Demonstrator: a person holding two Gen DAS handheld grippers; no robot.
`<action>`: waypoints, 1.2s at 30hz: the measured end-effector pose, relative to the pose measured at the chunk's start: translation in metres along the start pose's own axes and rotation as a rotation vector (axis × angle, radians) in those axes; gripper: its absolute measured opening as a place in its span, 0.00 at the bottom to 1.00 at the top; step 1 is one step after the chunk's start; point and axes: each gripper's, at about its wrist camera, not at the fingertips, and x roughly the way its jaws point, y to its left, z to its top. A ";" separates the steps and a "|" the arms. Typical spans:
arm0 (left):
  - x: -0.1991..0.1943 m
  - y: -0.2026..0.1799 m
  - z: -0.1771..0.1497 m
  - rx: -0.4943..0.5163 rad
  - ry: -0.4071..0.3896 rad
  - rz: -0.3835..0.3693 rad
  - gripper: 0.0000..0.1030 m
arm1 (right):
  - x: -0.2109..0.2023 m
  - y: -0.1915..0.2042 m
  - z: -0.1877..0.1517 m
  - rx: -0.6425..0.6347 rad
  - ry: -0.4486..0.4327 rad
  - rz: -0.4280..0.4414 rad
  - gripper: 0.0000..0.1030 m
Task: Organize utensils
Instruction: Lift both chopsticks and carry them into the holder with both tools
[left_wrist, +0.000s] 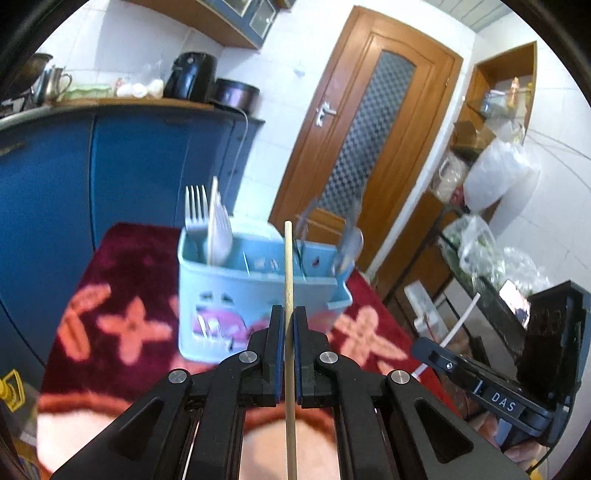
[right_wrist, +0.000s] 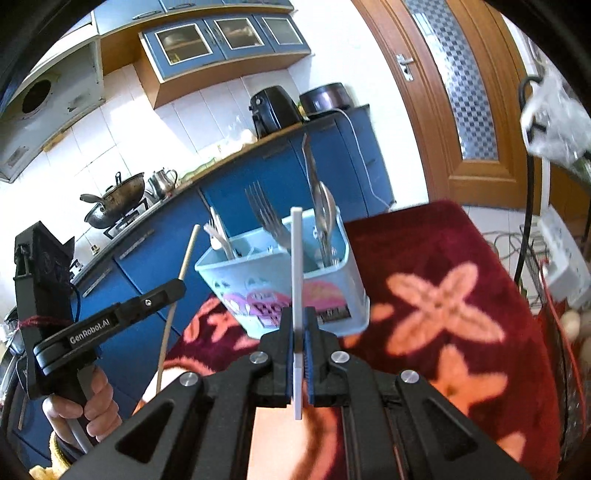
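The left gripper (left_wrist: 289, 314) is pinching a thin wooden chopstick (left_wrist: 288, 266), its two pads pressed against the stick from both sides. The stick stands almost upright and its upper end rises above the fingertips. The right gripper (right_wrist: 297, 314) is pressed together on a flat white stick (right_wrist: 296, 258), which also stands upright between the pads; what kind of utensil it is I cannot tell.

Beyond both grippers stands a light blue utensil holder (left_wrist: 221, 295) on a dark red cloth with orange flowers (right_wrist: 443, 306). It is divided in compartments. White plastic forks (left_wrist: 201, 218) stand in its left part, metal forks (right_wrist: 264, 214) more to the middle, and metal spoons (right_wrist: 323, 206) in its right part. Both held sticks are in the air on the near side of the holder, not touching its rim.

To the left of the holder are blue cabinets (left_wrist: 110, 166), close to the left edge of the cloth. Far right is a wooden door (left_wrist: 369, 122). The cloth to the right of the holder is free. A person's hand (right_wrist: 92, 402) holds the handle of the left gripper.
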 end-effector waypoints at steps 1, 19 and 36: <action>-0.001 0.000 0.005 0.003 -0.016 0.006 0.04 | 0.000 0.001 0.004 -0.006 -0.010 -0.002 0.06; 0.009 0.012 0.087 0.044 -0.357 0.130 0.04 | 0.011 0.002 0.050 -0.048 -0.094 -0.042 0.06; 0.064 0.043 0.080 0.031 -0.498 0.266 0.04 | 0.039 0.012 0.074 -0.132 -0.182 -0.110 0.06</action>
